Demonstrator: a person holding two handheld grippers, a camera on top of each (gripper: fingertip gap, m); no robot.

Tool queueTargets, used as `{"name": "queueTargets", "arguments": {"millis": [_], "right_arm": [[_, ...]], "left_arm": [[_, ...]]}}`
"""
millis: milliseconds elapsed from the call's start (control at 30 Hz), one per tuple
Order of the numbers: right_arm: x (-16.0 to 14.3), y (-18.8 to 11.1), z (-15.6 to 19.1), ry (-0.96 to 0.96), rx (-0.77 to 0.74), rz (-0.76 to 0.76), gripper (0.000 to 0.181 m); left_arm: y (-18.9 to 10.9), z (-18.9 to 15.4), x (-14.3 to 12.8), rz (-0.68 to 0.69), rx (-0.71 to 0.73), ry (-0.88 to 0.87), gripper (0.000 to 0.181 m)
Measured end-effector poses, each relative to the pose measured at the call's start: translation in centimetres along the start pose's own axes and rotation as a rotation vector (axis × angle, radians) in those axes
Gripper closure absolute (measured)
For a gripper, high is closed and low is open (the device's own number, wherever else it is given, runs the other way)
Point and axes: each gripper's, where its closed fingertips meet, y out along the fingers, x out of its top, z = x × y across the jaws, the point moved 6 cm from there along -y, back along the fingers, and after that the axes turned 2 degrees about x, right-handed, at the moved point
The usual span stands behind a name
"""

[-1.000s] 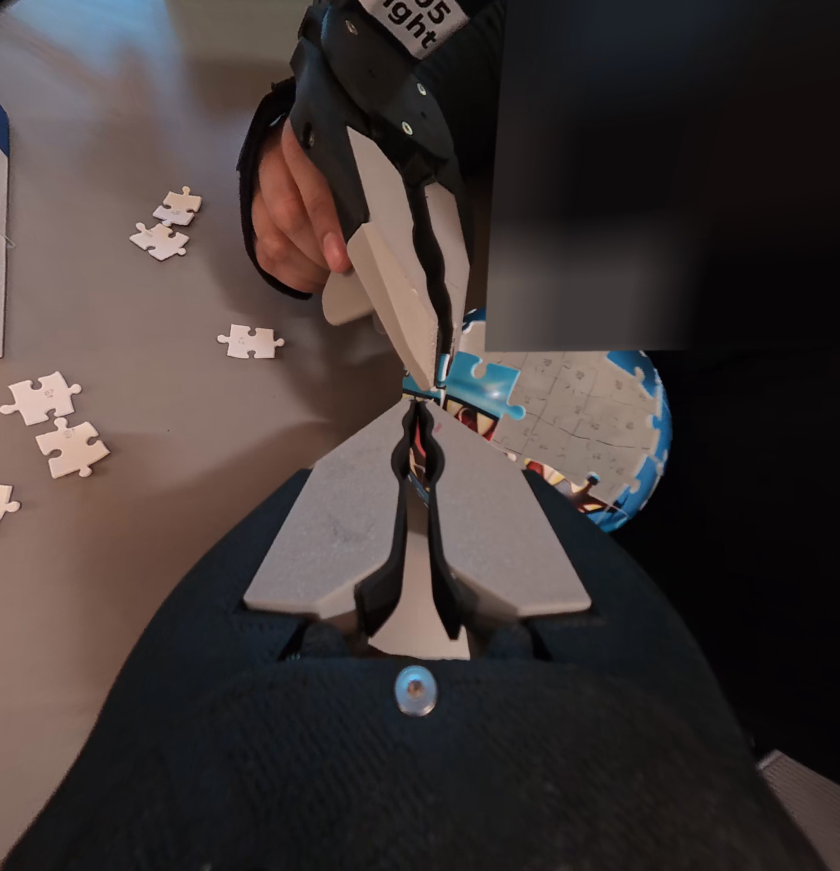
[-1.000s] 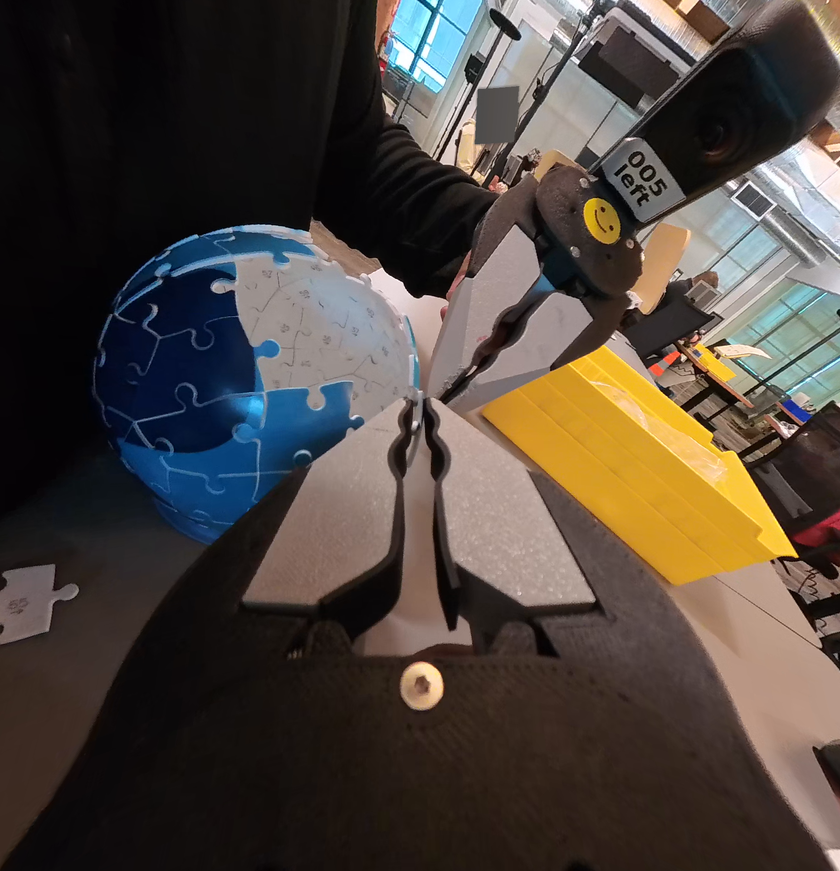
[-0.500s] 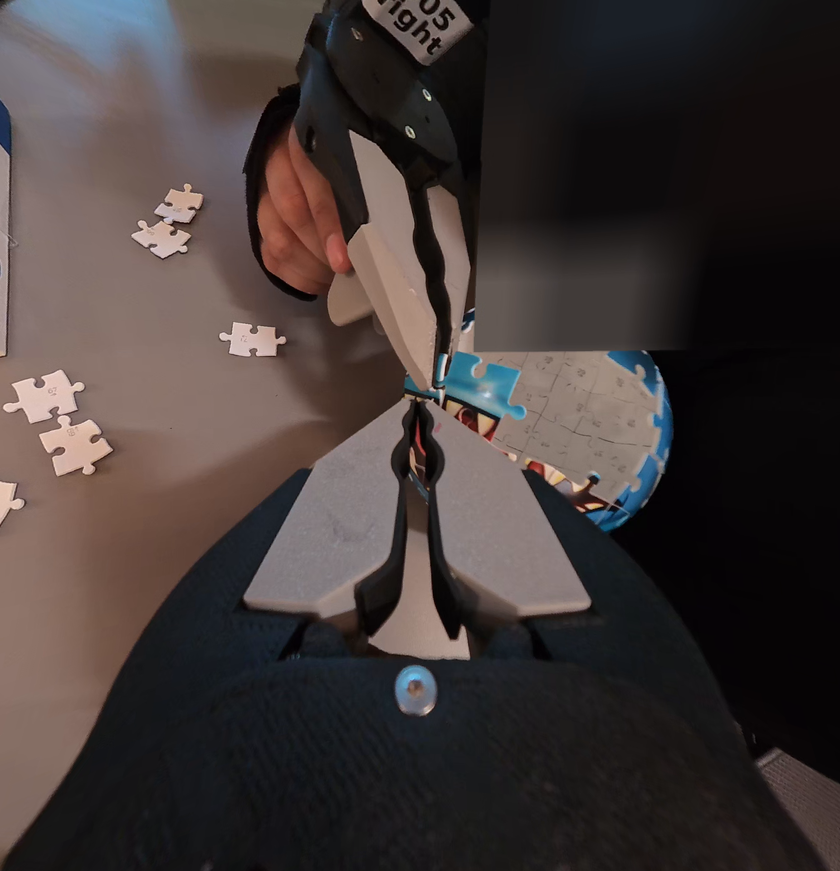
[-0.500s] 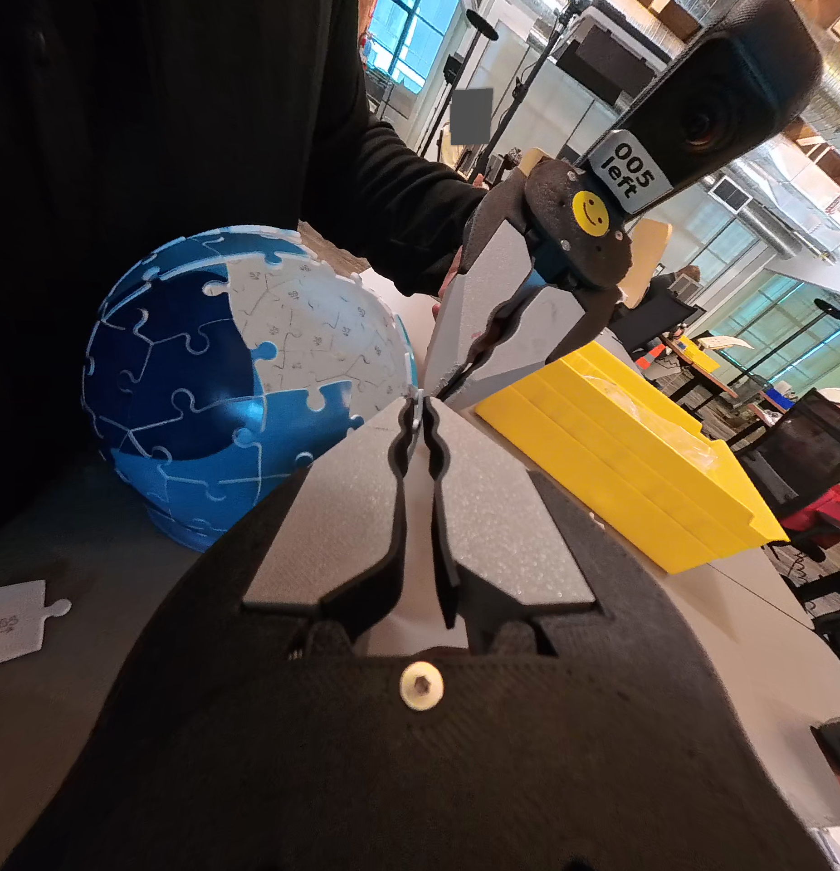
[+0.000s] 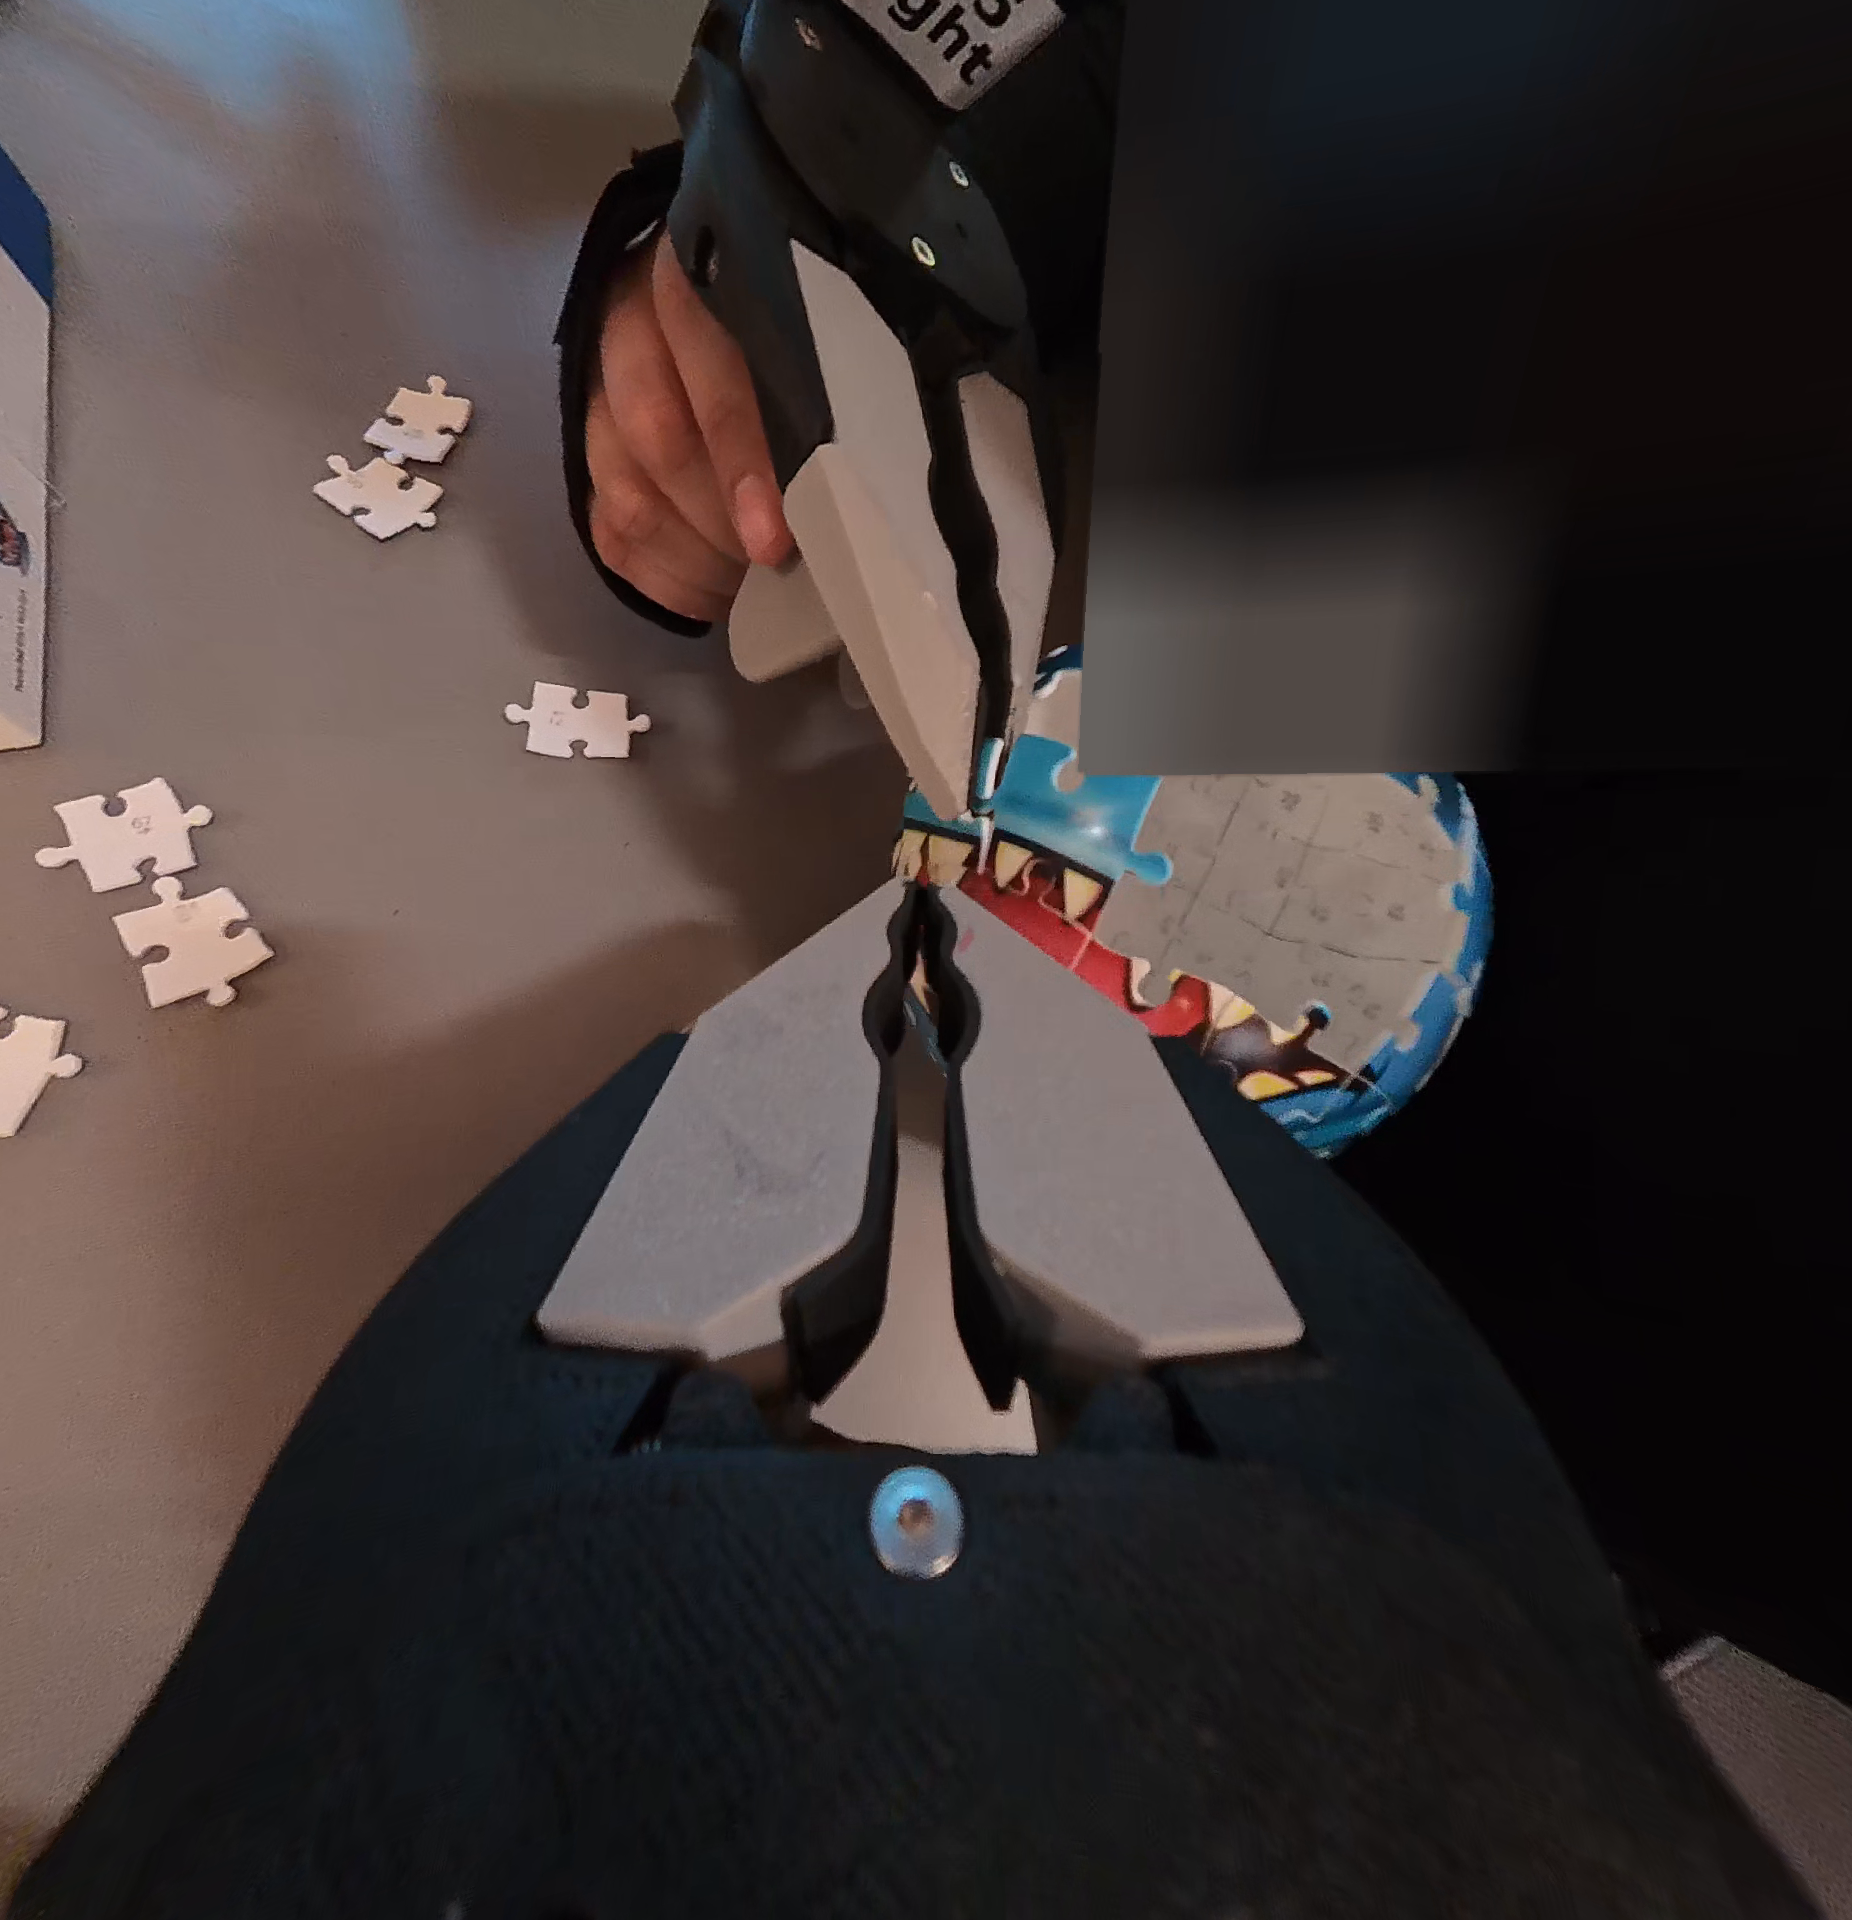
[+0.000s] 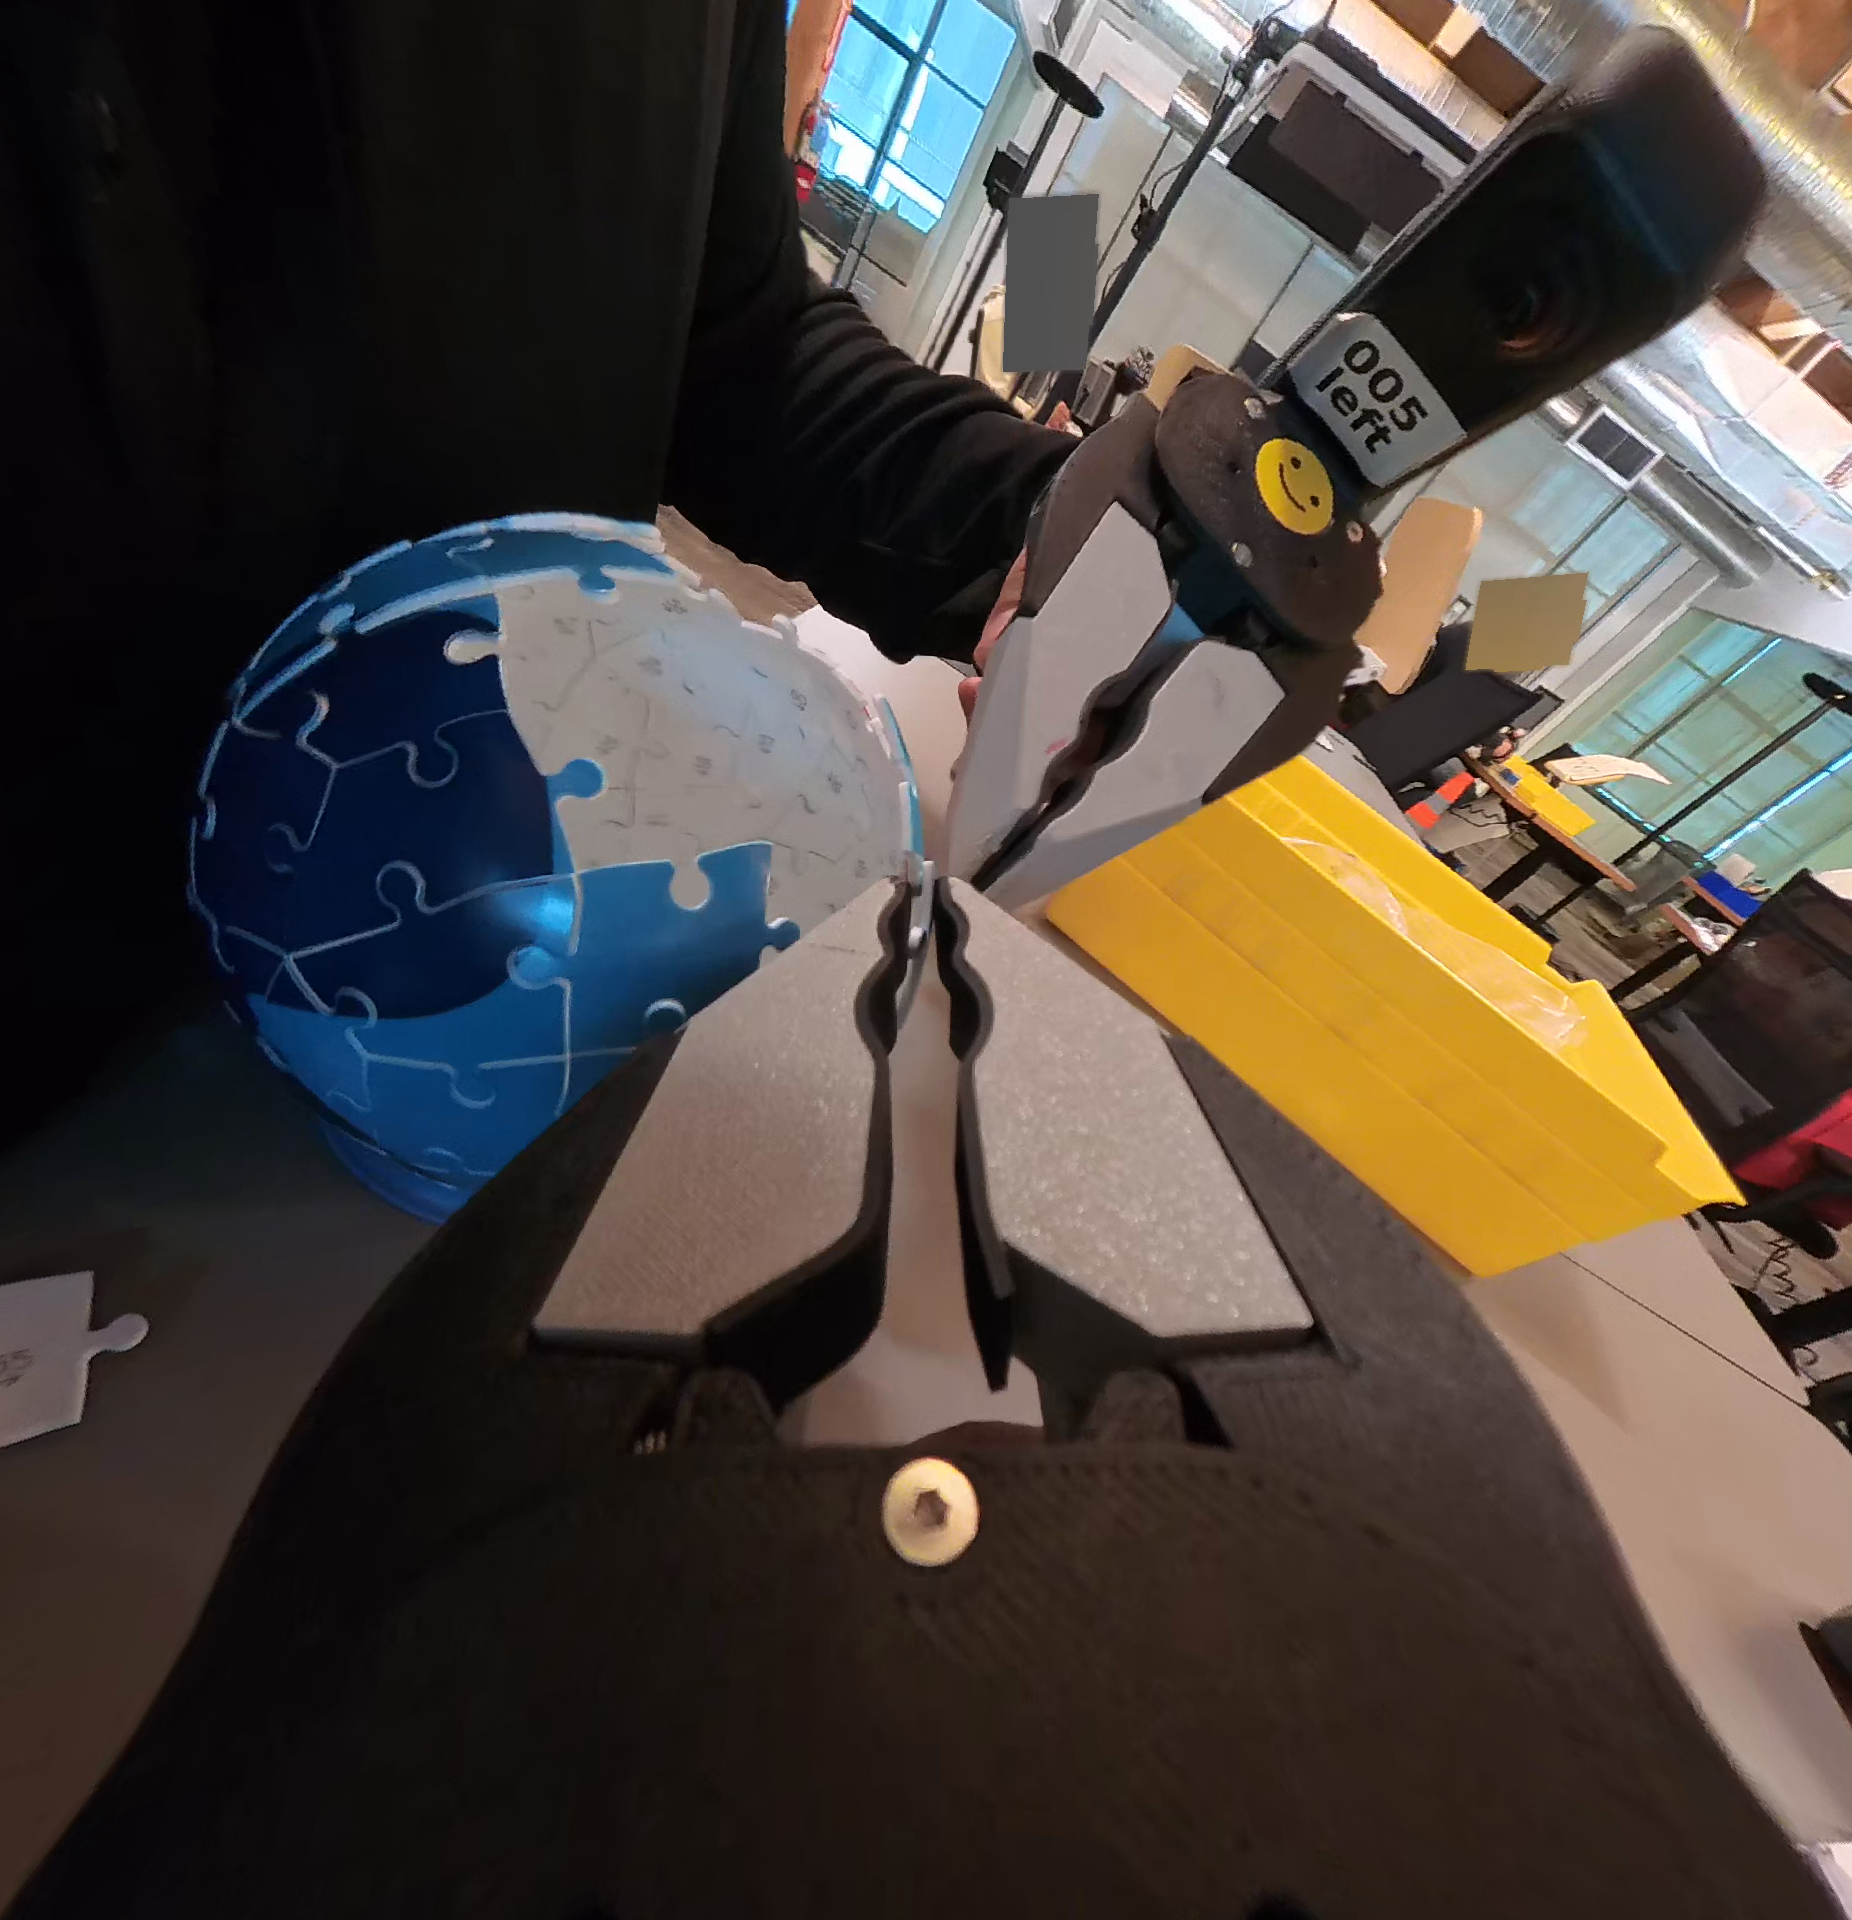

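- The grey desk (image 5: 278, 1195) is carrying everything, with a person's dark-clothed body (image 6: 382, 260) standing at its far side behind the puzzle ball.
- A stack of yellow bins (image 6: 1369, 997) is sitting on the desk to the right in the right wrist view, just behind the left hand-held gripper.
- The puzzle ball (image 6: 548, 831), a partly built sphere of blue and pale interlocking pieces, is resting on the desk; its open rim is facing the two tools, and printed teeth and red are showing on its surface in the left wrist view (image 5: 1265, 935).
- The left hand-held gripper (image 5: 922, 904) is reaching to the ball's near rim, its jaws pressed almost together and pinching the edge of the ball.
- The right hand-held gripper (image 6: 917, 883) is coming in from the opposite side, jaws nearly closed and pinching a thin pale piece at the rim; its tips are almost touching the other tool's.
- A person's hand (image 5: 683, 457) is gripping the right tool's handle.
- A printed box (image 5: 8, 499) is lying at the far left edge.
- Loose white puzzle pieces (image 5: 579, 719) are lying scattered on the desk to the left, well apart from the ball.
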Motion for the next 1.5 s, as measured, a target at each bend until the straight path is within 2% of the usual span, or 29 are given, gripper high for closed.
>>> {"name": "queueTargets", "arguments": {"millis": [133,300,700,1067,1500], "right_arm": [[0.3,-0.2,-0.2,0.003,-0.004,-0.015,0.172],[0.2,-0.1,0.0,-0.001,0.007,-0.01,0.179],[0.0,-0.6,0.0,0.008,0.009,-0.006,0.174],[0.1,-0.5,0.2,0.004,0.016,-0.012,0.179],[0.3,-0.5,0.1,-0.012,0.01,-0.018,0.18]], "left_arm": [[-0.5,0.0,0.0,-0.017,0.006,-0.014,0.181],[-0.1,-0.3,-0.4,-0.004,0.001,-0.014,0.181],[-0.3,-0.3,-0.2,-0.023,-0.004,-0.017,0.181],[1.1,0.4,0.5,-0.019,-0.044,0.009,0.181],[1.1,0.5,0.6,-0.015,-0.054,0.017,0.181]]}}
